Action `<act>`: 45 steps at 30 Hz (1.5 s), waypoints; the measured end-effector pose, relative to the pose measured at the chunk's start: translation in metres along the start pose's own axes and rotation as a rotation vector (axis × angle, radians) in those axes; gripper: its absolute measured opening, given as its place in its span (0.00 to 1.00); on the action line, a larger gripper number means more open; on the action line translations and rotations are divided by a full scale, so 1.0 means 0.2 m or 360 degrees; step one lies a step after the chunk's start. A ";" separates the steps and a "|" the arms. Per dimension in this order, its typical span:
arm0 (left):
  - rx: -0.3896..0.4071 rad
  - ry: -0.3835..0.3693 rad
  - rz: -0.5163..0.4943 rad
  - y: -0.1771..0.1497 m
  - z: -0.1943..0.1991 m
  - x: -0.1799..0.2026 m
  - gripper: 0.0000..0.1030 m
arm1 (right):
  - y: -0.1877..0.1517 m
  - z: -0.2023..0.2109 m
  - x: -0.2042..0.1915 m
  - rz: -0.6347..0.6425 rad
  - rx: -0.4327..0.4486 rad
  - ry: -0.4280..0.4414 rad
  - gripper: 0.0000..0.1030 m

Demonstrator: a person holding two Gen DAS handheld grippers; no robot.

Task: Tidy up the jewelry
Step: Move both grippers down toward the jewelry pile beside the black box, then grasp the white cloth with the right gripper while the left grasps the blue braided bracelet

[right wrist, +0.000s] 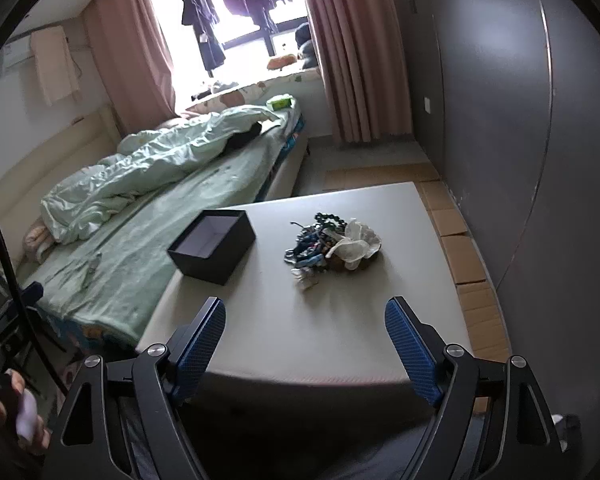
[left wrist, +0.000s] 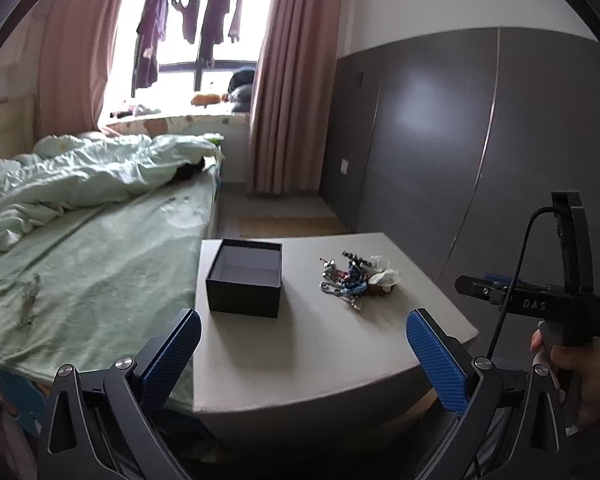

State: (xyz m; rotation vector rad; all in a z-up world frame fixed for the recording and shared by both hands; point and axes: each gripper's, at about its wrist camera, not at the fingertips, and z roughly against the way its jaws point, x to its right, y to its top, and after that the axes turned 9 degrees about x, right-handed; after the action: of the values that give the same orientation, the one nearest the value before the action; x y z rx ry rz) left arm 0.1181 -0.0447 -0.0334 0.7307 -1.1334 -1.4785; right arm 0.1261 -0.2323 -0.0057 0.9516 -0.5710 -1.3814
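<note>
On the grey table [right wrist: 340, 340] beside a bed, both the left gripper [left wrist: 304, 344] and the right gripper [right wrist: 305, 336] are wide apart and empty. The right gripper should come down straight on the jewelry pile [right wrist: 332, 244], right of the box [right wrist: 212, 246], and pinch one piece only.

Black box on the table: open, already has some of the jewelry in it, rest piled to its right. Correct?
No. The black box is open but empty; the right wrist view shows its bare inside. All the jewelry sits piled on the table to its right.

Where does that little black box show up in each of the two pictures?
Left wrist view: the black box stands left of centre on the grey table, near the bed side.
Right wrist view: the black box sits left of centre, near the table's left edge.
Shared landmark: the jewelry pile lies to its right.
</note>
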 end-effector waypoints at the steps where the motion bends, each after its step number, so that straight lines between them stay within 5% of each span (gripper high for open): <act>1: -0.0022 -0.0003 0.0002 0.00 -0.04 0.00 0.99 | 0.00 -0.03 0.02 -0.0007 -0.0011 -0.0001 0.80; 21: -0.0257 0.0024 -0.0024 0.04 -0.61 0.08 0.98 | 0.11 -0.52 0.26 -0.0111 -0.0204 0.0078 0.79; 32: -0.0378 -0.0034 0.0066 0.04 -0.90 0.06 0.82 | 0.11 -0.77 0.33 -0.0194 -0.0259 0.0042 0.79; 37: -0.0422 -0.0092 0.0085 0.02 -1.03 0.10 0.78 | 0.07 -0.86 0.44 -0.0393 -0.0339 0.0122 0.79; 39: -0.0440 -0.0113 0.0096 0.01 -1.07 0.12 0.77 | 0.05 -0.89 0.46 -0.0409 -0.0368 0.0080 0.70; 41: -0.0469 -0.0134 0.0111 -0.01 -1.13 0.13 0.76 | 0.04 -0.92 0.47 -0.0439 -0.0400 0.0101 0.30; 43: -0.0490 -0.0160 0.0135 -0.02 -1.17 0.15 0.75 | 0.03 -0.94 0.49 -0.0474 -0.0414 0.0128 0.08; 45: -0.0503 -0.0178 0.0148 -0.03 -1.22 0.16 0.74 | 0.03 -0.93 0.50 -0.0511 -0.0408 0.0170 0.04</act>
State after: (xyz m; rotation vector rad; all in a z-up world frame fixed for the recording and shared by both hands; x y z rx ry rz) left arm 0.3270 -0.1394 -0.1209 0.3761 -0.9715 -1.5872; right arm 0.2963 -0.2873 -0.1182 0.9272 -0.1569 -1.6325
